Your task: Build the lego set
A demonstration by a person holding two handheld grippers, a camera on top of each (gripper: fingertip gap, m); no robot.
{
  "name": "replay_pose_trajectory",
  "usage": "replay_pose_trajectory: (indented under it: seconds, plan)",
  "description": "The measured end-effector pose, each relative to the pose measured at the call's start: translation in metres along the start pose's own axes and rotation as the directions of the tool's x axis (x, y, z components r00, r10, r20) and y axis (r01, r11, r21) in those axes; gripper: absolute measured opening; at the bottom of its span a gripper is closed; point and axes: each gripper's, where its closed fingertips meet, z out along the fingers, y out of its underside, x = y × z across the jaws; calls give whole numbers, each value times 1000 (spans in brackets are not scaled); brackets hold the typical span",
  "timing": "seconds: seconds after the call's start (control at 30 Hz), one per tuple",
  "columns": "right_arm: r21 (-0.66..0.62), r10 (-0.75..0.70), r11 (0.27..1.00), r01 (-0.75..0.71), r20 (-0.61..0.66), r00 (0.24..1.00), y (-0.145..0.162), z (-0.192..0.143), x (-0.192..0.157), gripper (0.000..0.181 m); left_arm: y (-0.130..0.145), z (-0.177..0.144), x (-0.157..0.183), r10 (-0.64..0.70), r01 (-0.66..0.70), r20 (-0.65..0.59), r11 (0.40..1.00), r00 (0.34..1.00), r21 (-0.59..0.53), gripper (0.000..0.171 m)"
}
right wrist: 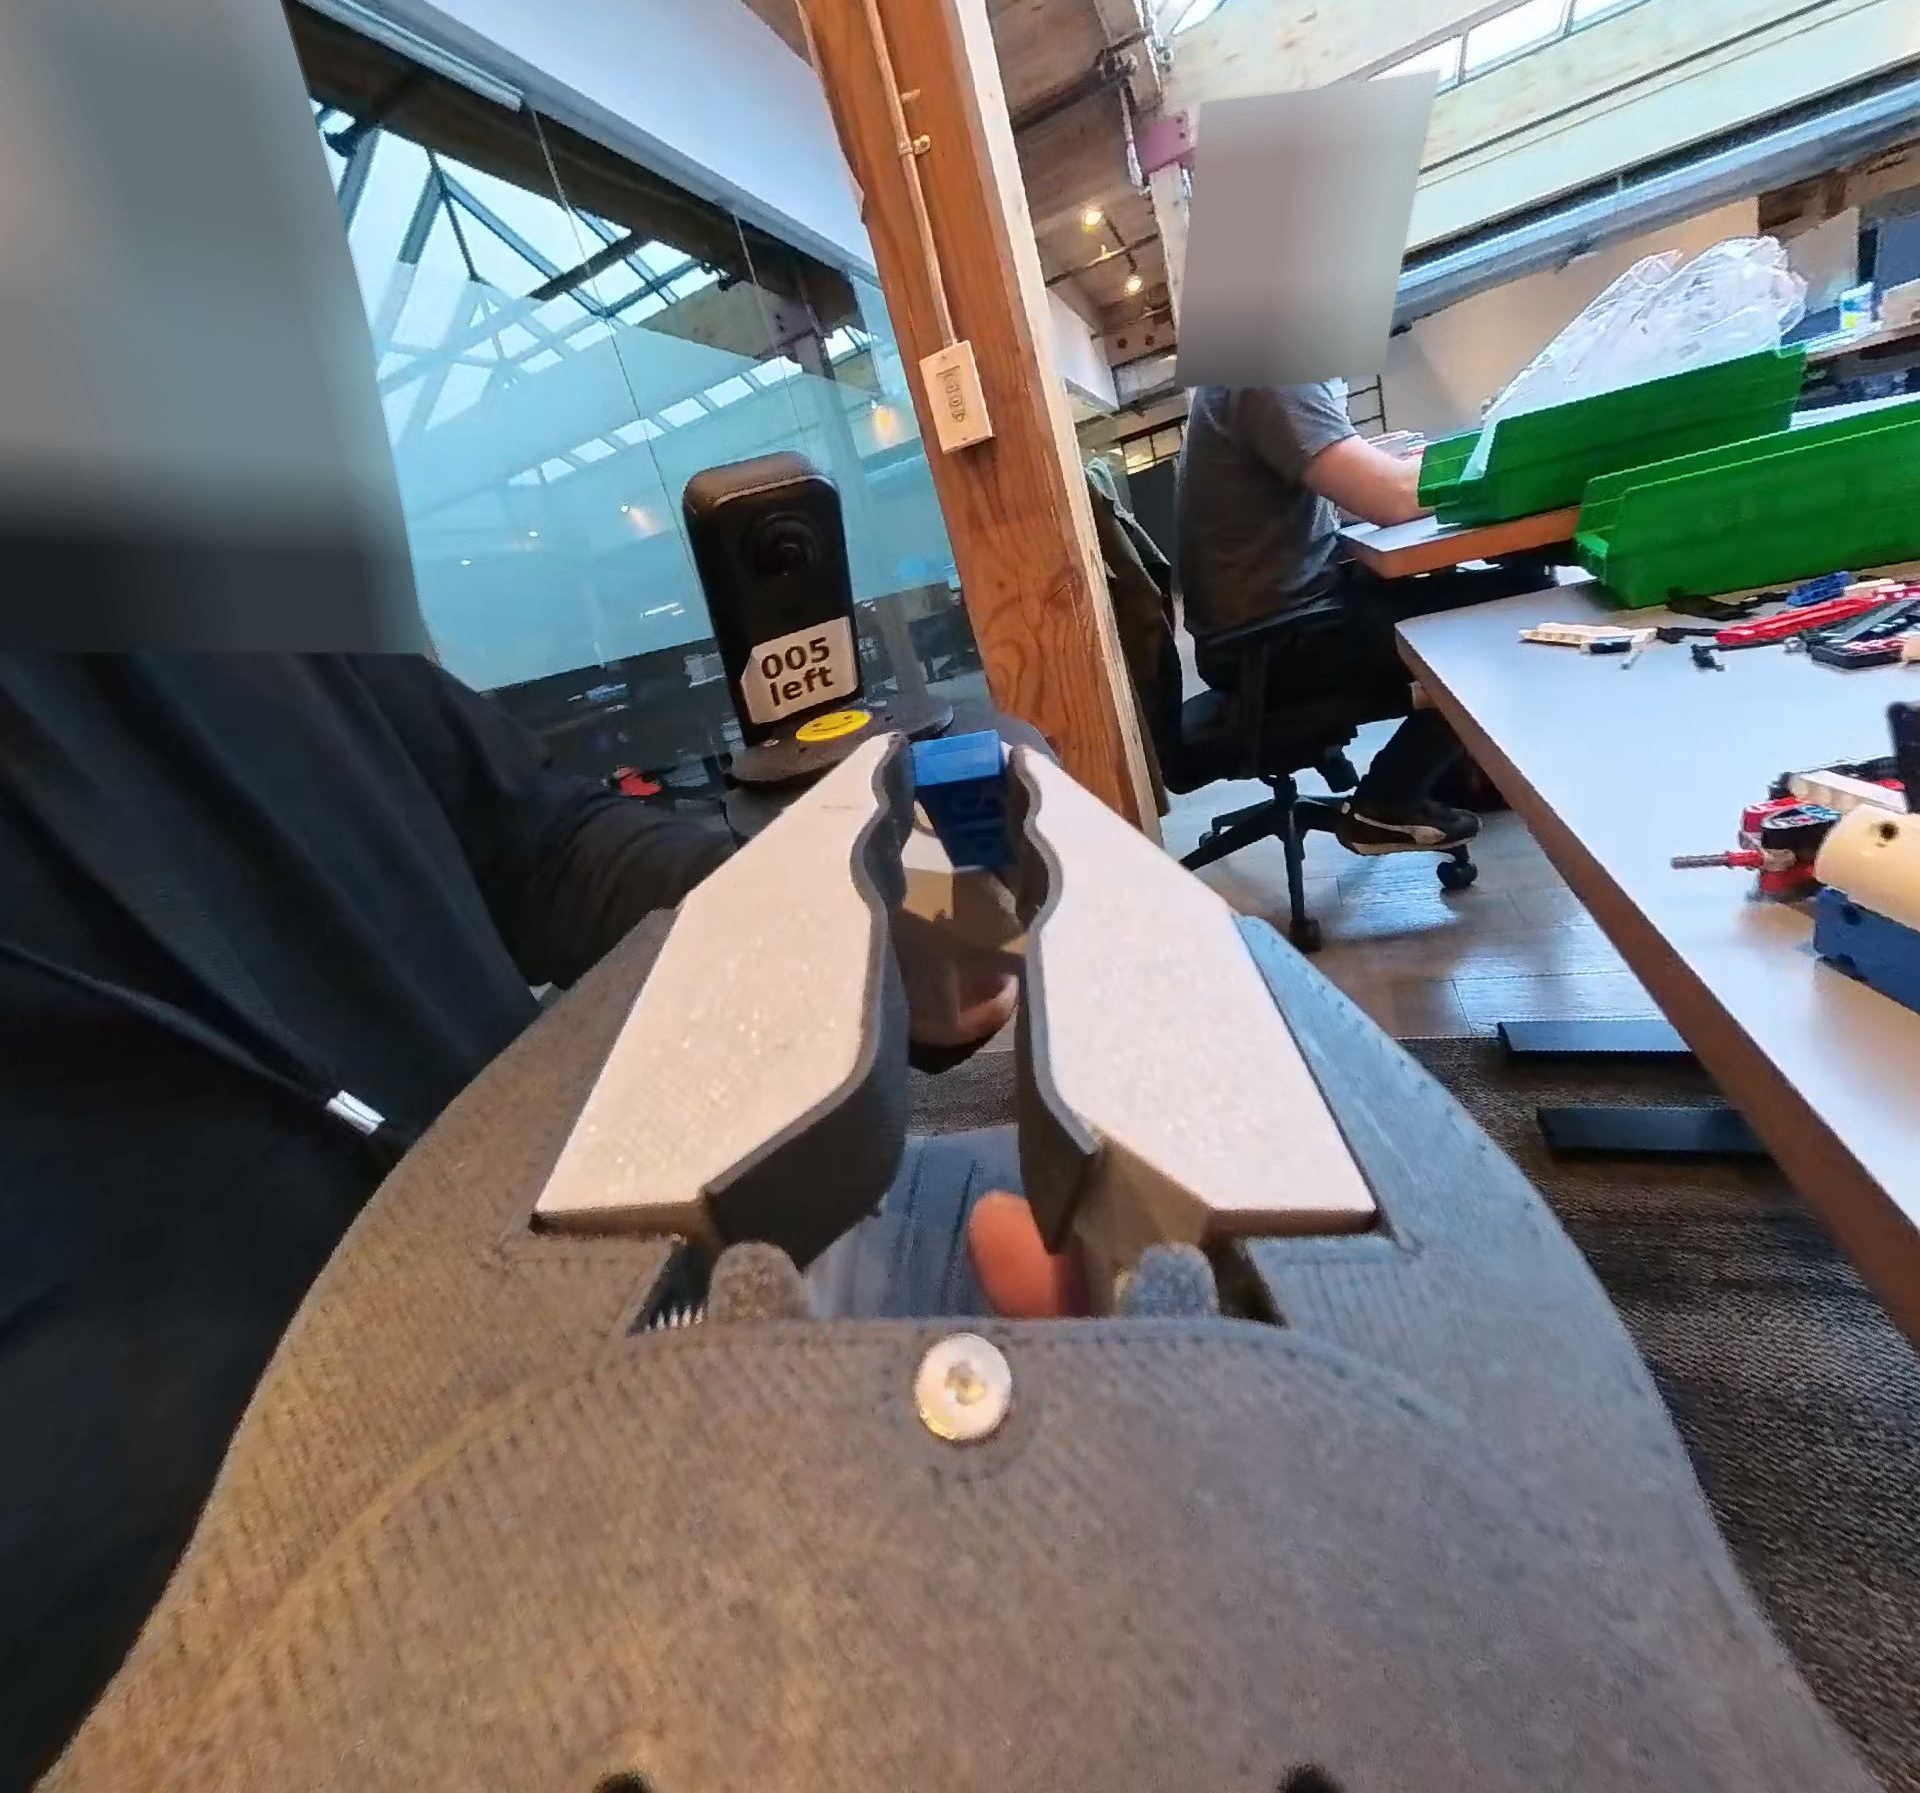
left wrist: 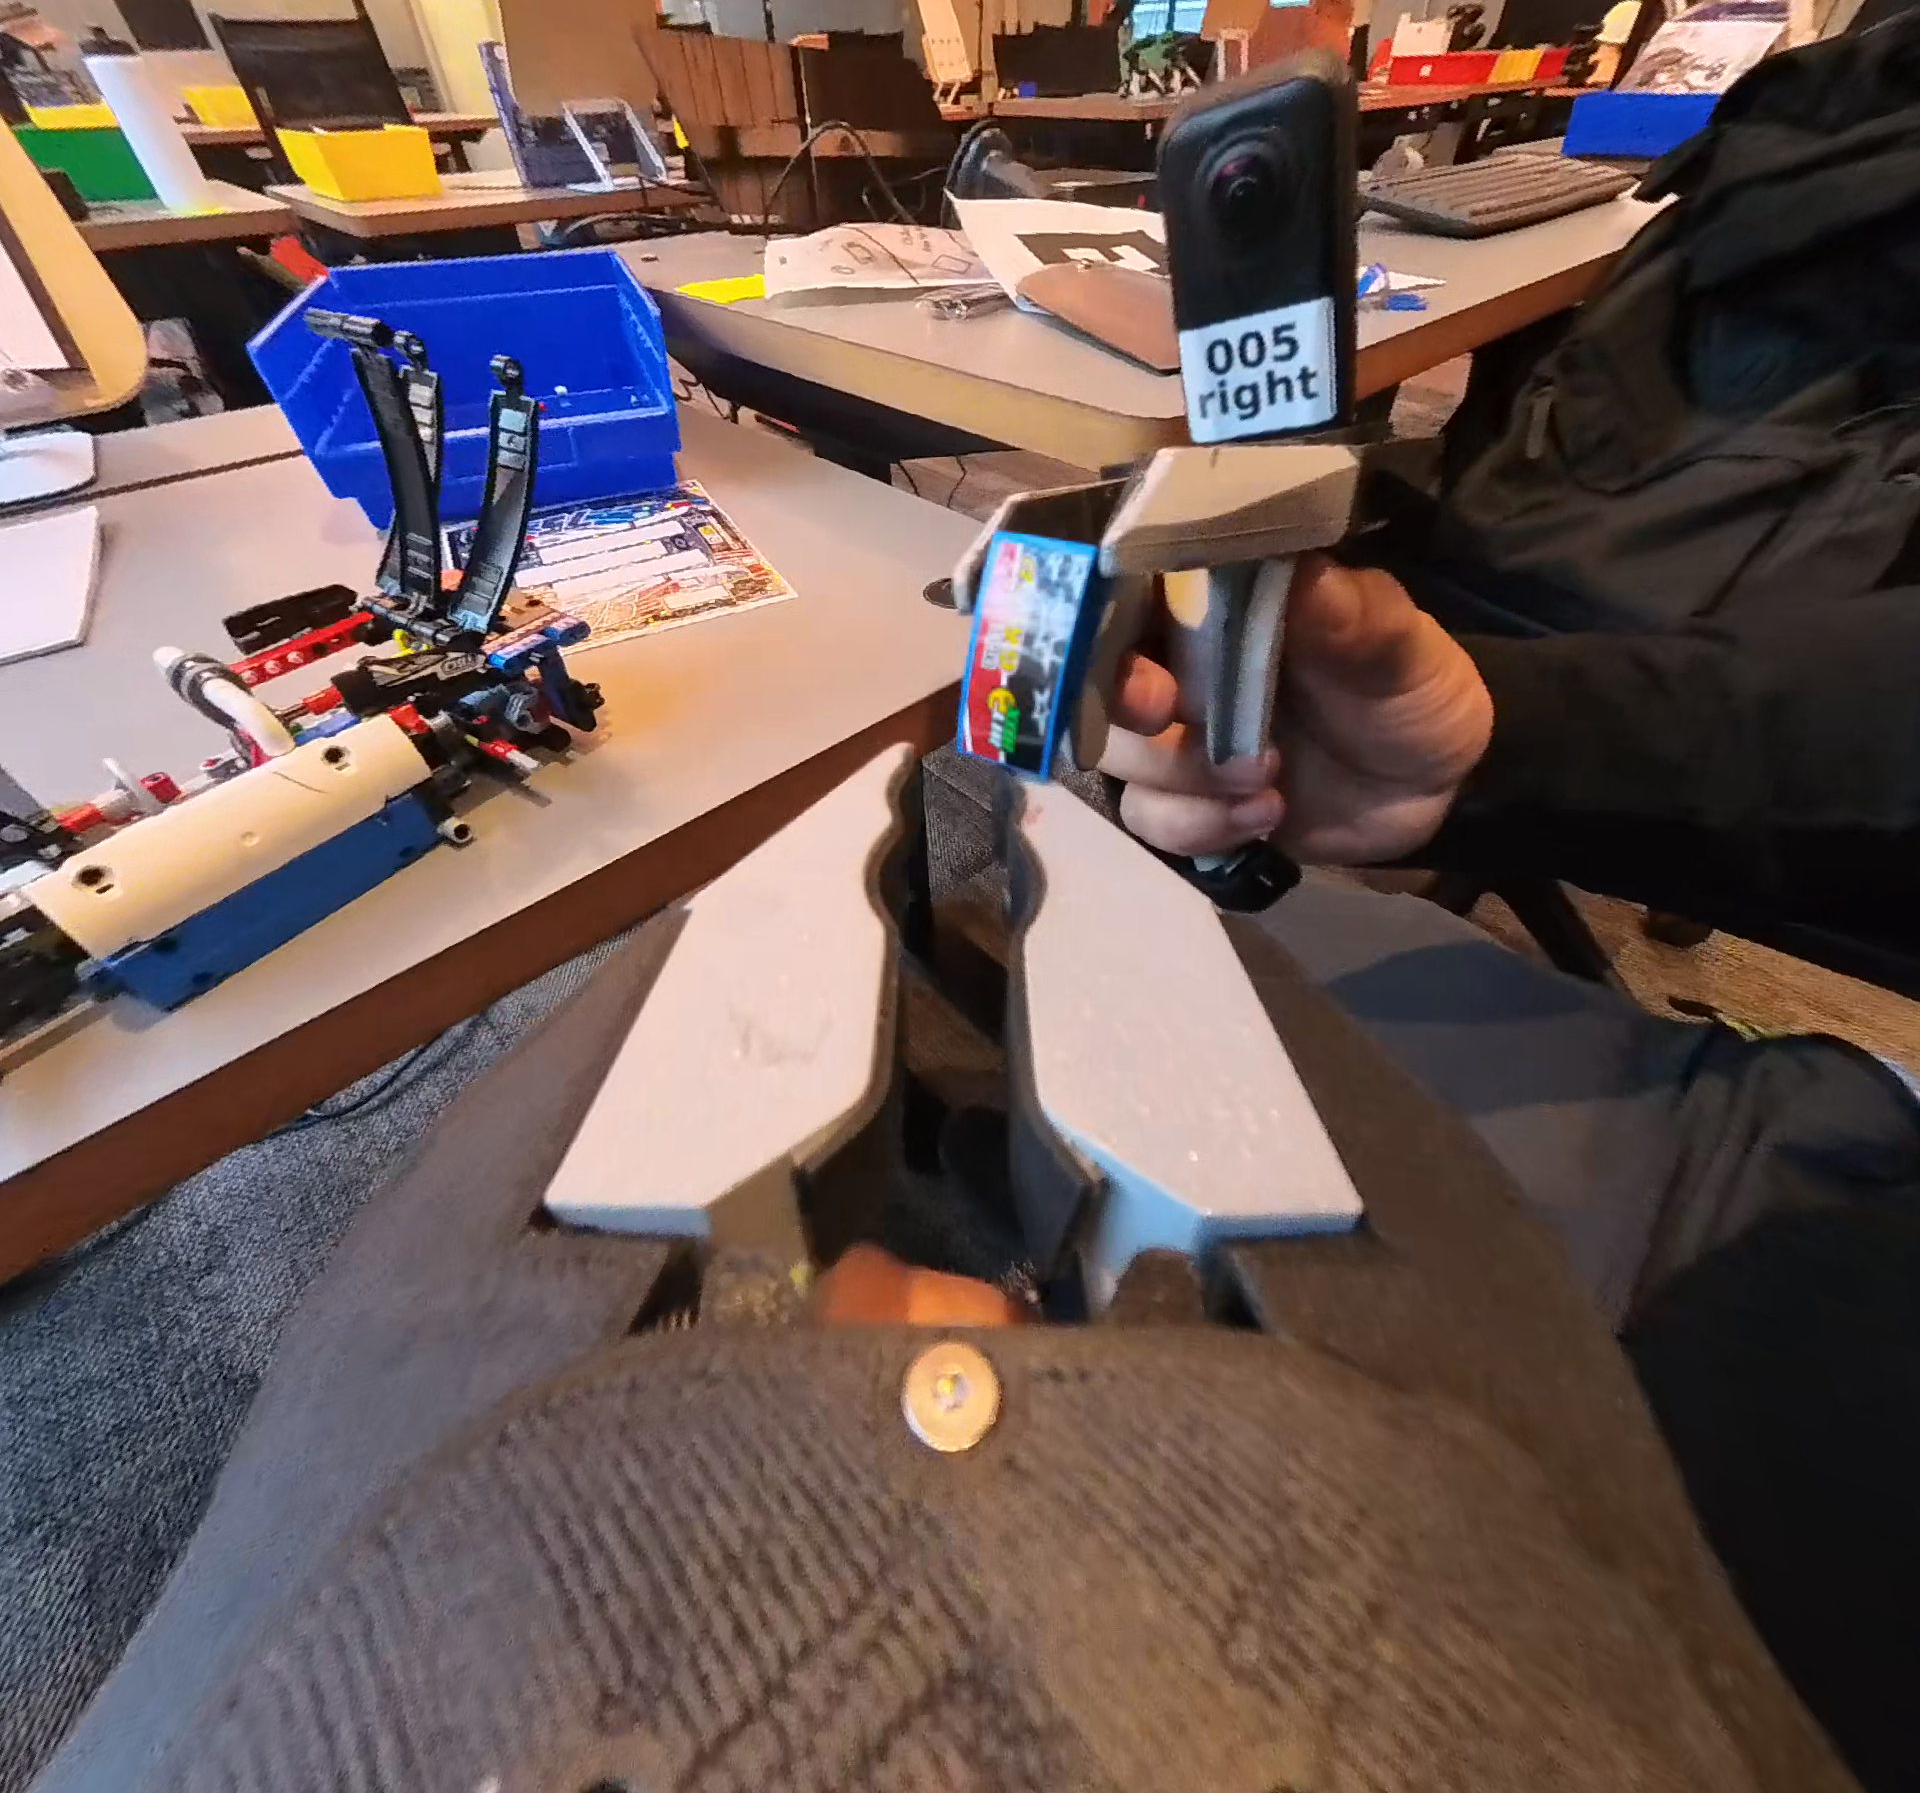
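Grey table (left wrist: 727, 735) is seen at the left of the left wrist view, carrying the partly built lego model (left wrist: 260, 808), with a blue bin (left wrist: 582, 361) and a printed sheet (left wrist: 644, 569) beyond it. Off the table edge, a blue stickered panel (left wrist: 1023, 657) is clamped in the right hand-held gripper (right wrist: 956, 787). The left hand-held gripper (left wrist: 956, 808) is held just below it, slightly parted and empty.

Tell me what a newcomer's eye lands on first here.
The right gripper, held off the table's edge, is shut on a small blue lego panel with a colourful sticker. On the grey table lies the long white, blue and black lego model, a blue plastic bin behind it. The left gripper is open.
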Motion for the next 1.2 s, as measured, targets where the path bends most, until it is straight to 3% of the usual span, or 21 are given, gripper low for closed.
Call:
replay_pose_trajectory:
  seconds: [0.1,0.17,0.4,0.53,0.6,0.7,0.83,1.07,1.2]
  plan:
    - [3,-3,1000,3,-9,1000,0,-6,4,15,-3,1,2,-11,11,-26,1000,1000,20,8]
    - [-2,-2,1000,2,-18,1000,1,-9,8,15,-4,1,6,-34,36,-60,999,998,20,26]
    - [-61,-30,998,28,-28,999,13,-11,11,15,0,4,9,-9,9,-106,1000,994,3,16]
    - [-186,-155,972,141,-61,986,23,-16,14,15,8,3,5,191,-195,-57,978,980,-69,15]
    - [-252,-207,951,181,-79,975,29,-18,17,15,12,3,1,384,-381,-8,915,923,-135,14]
    - [-335,-276,915,225,-113,954,37,-22,23,16,17,3,-7,640,-616,37,752,767,-234,13]
    - [-439,-361,858,267,-143,922,49,-26,30,17,24,3,-14,840,-787,48,526,541,-324,14]
    - [-531,-441,792,300,-159,883,64,-31,33,18,36,4,-13,903,-844,39,414,427,-342,13]
    - [-613,-548,698,370,-126,827,73,-38,33,21,51,13,-3,876,-853,-64,444,477,-274,13]
